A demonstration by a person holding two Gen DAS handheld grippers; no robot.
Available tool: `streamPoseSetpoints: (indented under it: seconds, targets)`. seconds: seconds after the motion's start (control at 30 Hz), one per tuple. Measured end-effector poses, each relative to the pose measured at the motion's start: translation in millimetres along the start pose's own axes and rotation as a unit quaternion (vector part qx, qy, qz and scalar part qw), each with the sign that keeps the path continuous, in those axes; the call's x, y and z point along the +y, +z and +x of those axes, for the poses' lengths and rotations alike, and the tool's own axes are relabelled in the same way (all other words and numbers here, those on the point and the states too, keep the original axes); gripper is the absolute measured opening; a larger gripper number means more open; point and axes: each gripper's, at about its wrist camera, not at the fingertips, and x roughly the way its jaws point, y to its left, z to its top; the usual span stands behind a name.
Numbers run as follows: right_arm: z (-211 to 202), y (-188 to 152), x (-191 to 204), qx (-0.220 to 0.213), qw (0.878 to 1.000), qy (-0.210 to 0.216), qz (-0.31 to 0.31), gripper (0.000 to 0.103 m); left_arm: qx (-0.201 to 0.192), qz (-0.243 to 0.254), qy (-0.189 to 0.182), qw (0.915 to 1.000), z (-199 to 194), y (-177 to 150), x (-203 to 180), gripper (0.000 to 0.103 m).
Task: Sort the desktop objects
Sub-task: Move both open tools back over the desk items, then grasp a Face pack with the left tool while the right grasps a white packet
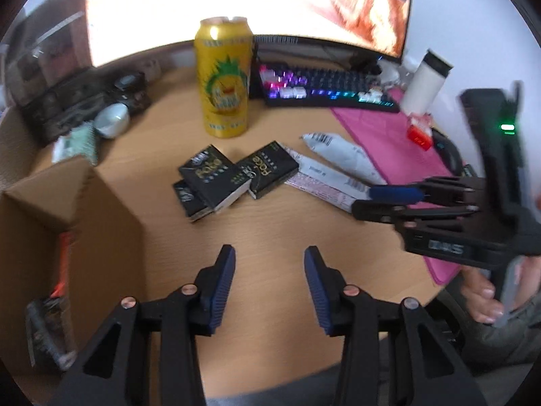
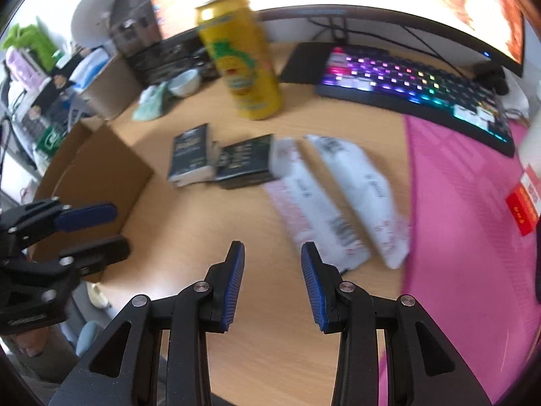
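The left gripper [image 1: 269, 282] hung over the near edge of the worktop [image 1: 270, 223] with its jaws spread and nothing between them. The right gripper [image 2: 272, 280] stood the same way, jaws spread and empty; in the left wrist view it came in from the right side, turned sideways, its blue pad over the edge of the pink mat [image 1: 399, 138].

Ahead of the left jaws, well apart from them, lay the black boxes [image 1: 233, 177]: they looked like three, two overlapping at the left and one touching them at the right, though the blur made the count uncertain. Two white packets [image 2: 338, 199] lay side by side just right of the boxes, the nearer one touching the right-hand box, and their near ends lay just ahead of the right jaws. Behind the boxes a yellow can [image 1: 225, 77] stood upright.

The worktop was pale wood. At its left an open cardboard box [image 1: 71, 223] stood beside the left gripper. At the back were a lit keyboard [image 1: 328, 89] and a bright curved monitor [image 1: 243, 3]. A white bottle [image 1: 426, 81] stood at the mat's far corner, with a small red pack [image 1: 419, 137] near its foot. A pale bowl [image 1: 111, 121] sat at the far left.
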Motion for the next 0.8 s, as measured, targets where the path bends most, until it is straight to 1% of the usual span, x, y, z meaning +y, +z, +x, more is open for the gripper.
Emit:
streamPoseSetpoints:
  seconds: [0.07, 0.17, 0.2, 0.27, 0.33, 0.43, 0.57, 0.63, 0.8]
  targets:
    - [3, 3, -11, 0.000, 1.000, -0.004, 0.010, 0.037, 0.013, -0.003, -0.003, 0.9999, 16, 5, 1, 0.047]
    - [1, 9, -22, -0.008, 1.000, -0.018, 0.022, 0.037, 0.019, -0.008, -0.008, 0.9998, 27, 15, 4, 0.047]
    - [3, 12, -23, -0.008, 1.000, -0.021, 0.022, 0.037, 0.019, -0.013, -0.003, 0.9997, 30, 19, 7, 0.054]
    - [7, 20, -25, -0.007, 0.999, -0.027, 0.018, 0.037, 0.023, -0.035, 0.022, 0.9989, 37, 27, 16, 0.066]
    - [6, 27, -28, -0.012, 0.999, -0.040, 0.012, 0.037, 0.017, -0.045, 0.025, 0.9985, 42, 33, 23, 0.066]
    - [5, 38, -36, -0.018, 0.998, -0.062, 0.010, 0.037, 0.022, -0.047, 0.036, 0.9980, 52, 39, 27, 0.066]
    - [16, 51, -40, -0.007, 0.997, -0.081, -0.007, 0.037, 0.028, -0.056, 0.045, 0.9970, 65, 49, 34, 0.067]
    - [25, 55, -42, 0.002, 0.996, -0.084, -0.011, 0.037, 0.028, -0.067, 0.054, 0.9959, 69, 52, 38, 0.067]
    - [37, 55, -44, 0.011, 0.996, -0.083, -0.018, 0.037, 0.036, -0.073, 0.056, 0.9952, 77, 59, 45, 0.067]
